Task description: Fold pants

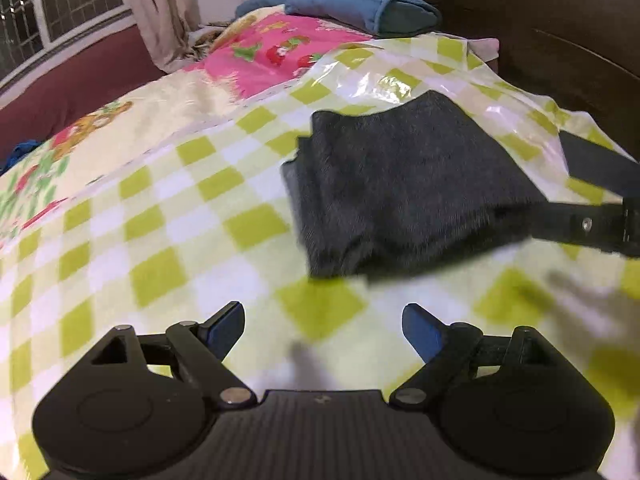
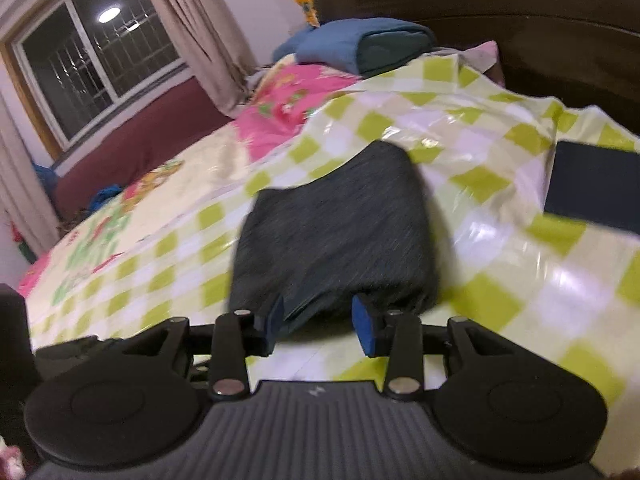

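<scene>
Lying folded into a compact dark grey bundle, the pants (image 1: pixel 404 188) rest on the green-and-white checked plastic sheet (image 1: pixel 172 216) that covers the bed. The left gripper (image 1: pixel 323 330) hovers near the bundle's closest edge with its 2 blue-padded fingers (image 1: pixel 422 330) spread wide and nothing between them. In the right wrist view, the right gripper (image 2: pixel 318 322) sits at the bundle's near edge, partly open; its pads frame the fabric, but blur hides whether they press it. Blue pillows (image 2: pixel 360 46) lie by the dark wooden headboard (image 2: pixel 500 20).
</scene>
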